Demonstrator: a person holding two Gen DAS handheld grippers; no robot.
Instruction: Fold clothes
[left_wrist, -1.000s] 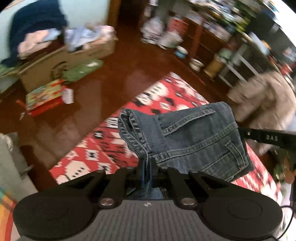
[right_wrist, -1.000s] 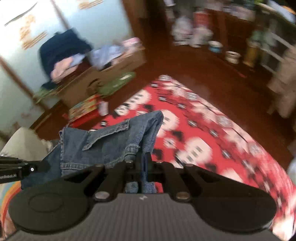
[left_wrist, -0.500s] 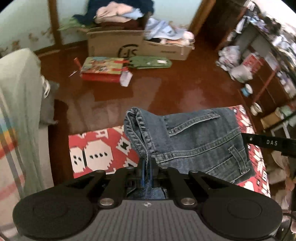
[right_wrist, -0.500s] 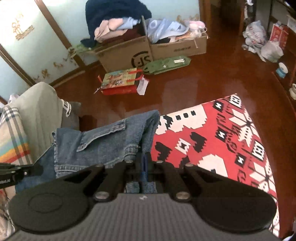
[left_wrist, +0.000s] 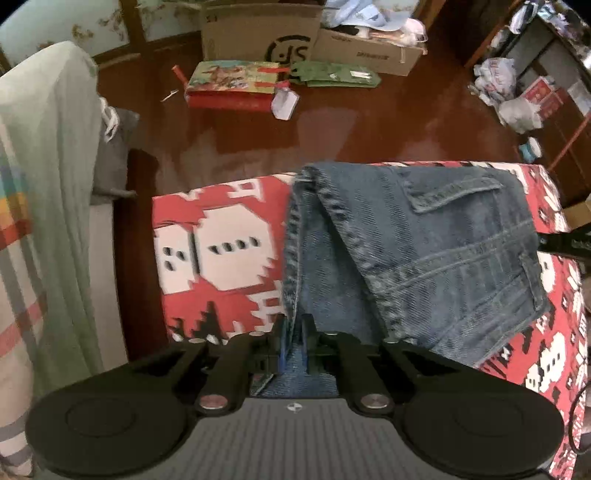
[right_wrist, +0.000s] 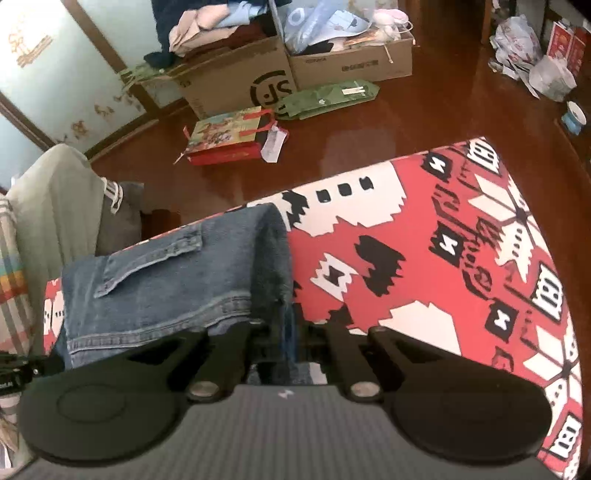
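We hold the jeans (left_wrist: 424, 258) between our two tools, above the red patterned cloth (left_wrist: 229, 254) that covers the work surface; the left gripper (left_wrist: 293, 343) is clenched on one end of the garment and the right gripper (right_wrist: 291, 339) is clenched on the other end, so the denim hangs between them like a short bridge. In both views a pocket flap and thick double seams are visible, which suggests we grasp near the waistband; how much of the legs hangs below, we cannot see.

The denim looks heavy and rather stiff for a cloth — it keeps a rounded roll at each pinched edge instead of falling flat; we judge it will not slip easily from the pads, because the weave is rough, and it is not fragile at all. The weight will pull downward on both grips, so the hold should stay on the seam or the hem, where the fabric is thickest; a hold on a single thin layer could slide out — especially if the two tools move apart.
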